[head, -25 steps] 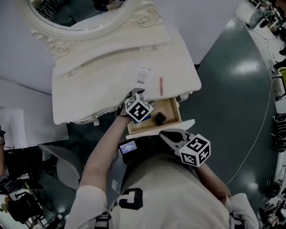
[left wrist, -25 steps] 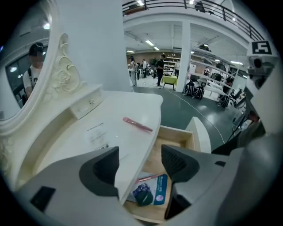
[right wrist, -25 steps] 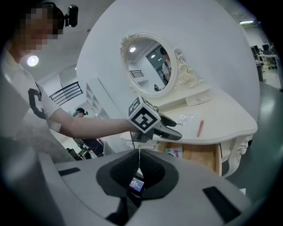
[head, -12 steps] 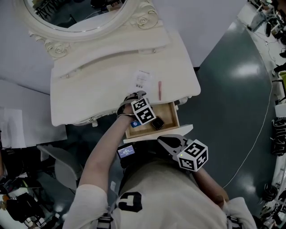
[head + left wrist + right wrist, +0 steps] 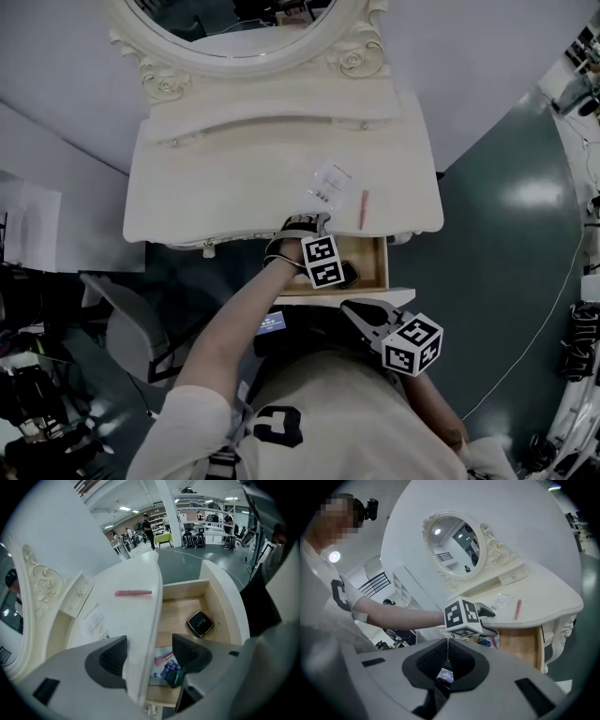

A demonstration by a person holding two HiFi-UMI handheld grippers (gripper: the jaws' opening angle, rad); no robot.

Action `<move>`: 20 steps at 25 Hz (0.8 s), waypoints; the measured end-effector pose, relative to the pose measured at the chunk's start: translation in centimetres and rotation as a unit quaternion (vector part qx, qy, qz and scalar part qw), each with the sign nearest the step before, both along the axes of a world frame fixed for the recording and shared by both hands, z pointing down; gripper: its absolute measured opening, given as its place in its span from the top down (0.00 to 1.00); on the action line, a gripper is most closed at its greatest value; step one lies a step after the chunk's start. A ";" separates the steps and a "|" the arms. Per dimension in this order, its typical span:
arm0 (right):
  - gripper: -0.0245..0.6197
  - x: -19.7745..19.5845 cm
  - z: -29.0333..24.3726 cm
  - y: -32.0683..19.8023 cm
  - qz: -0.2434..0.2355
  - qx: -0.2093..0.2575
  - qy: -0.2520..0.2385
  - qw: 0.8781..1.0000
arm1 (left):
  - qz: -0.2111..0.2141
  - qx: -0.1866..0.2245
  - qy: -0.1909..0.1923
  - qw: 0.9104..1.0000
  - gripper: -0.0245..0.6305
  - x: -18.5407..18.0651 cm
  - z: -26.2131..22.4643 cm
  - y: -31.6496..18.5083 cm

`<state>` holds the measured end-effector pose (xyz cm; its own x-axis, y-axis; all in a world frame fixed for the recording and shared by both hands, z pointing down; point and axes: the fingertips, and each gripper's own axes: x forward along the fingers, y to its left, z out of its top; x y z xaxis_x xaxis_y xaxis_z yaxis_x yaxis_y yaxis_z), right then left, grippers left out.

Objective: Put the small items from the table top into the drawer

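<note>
Beyond the left gripper [image 5: 149, 654] lies the pink stick [image 5: 133, 592].

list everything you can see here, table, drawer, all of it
dressing table: one, cream, centre
mirror: one, oval, on the table's back
drawer: one, wood, open under the table's front
pink stick: one, pink, table top
clear packet: one, clear, table top beside it
compact: one, black, in drawer
printed packet: one, blue, in drawer
chair: one, grey, left
left gripper: grey, jaws apart over table edge
right gripper: grey, shut, empty
</note>
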<state>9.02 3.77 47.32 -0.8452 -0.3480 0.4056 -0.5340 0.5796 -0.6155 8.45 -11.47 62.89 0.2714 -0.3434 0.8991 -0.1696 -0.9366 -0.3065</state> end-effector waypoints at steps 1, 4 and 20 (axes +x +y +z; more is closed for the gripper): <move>0.91 -0.3 0.0 0.0 -0.005 -0.001 -0.001 1.000 | -0.001 0.003 -0.001 1.000 0.42 -0.3 0.1 0.3; 0.91 -1.1 -0.3 -0.2 -0.019 0.004 0.001 1.000 | -0.011 0.015 0.004 1.000 0.44 -1.0 -0.1 0.2; 0.91 -1.5 -0.6 0.0 -0.026 0.004 -0.007 1.000 | -0.054 0.056 0.036 0.996 0.78 -3.6 -1.3 0.1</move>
<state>7.50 3.74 46.76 -0.8679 -0.3067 0.3909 -0.4943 0.6121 -0.6173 4.87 -11.39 61.60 0.2887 -0.4718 0.8331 -0.2934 -0.8719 -0.3921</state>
